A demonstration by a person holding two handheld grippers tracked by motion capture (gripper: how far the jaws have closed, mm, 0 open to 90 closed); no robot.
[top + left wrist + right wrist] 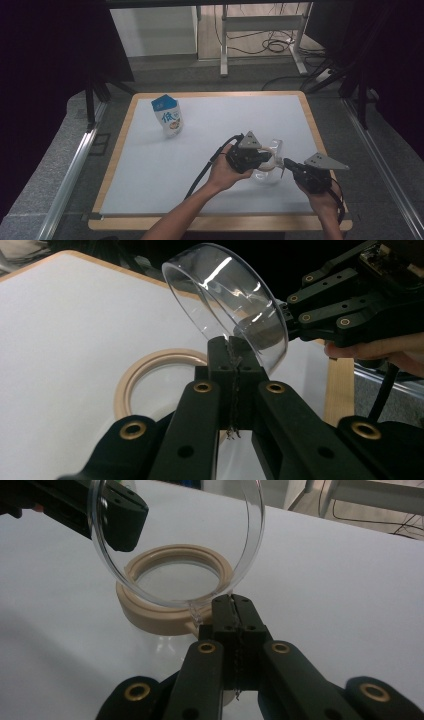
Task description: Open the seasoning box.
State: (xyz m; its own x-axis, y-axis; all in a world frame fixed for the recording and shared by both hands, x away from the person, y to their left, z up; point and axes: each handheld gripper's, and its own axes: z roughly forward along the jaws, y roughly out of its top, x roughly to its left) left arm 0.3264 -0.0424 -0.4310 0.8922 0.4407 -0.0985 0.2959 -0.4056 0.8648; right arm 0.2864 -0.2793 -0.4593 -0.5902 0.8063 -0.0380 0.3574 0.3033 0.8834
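Clear lid held between both grippers above jar.
I have the left gripper [232, 352] and right gripper [231, 611] each clamped on the tilted clear lid's [225, 300] rim; the jar [172, 587] stands directly beneath on the bench [150, 165].

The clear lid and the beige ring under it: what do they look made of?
The clear lid looks like glossy rigid plastic or glass: see-through, with sharp highlights. The beige ring looks like matte plastic or silicone, opaque with no glare. Both grippers pinch the lid's rim.

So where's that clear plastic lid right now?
The clear lid is tilted up above the beige-rimmed jar, pinched at its edge by both the left gripper and the right gripper.
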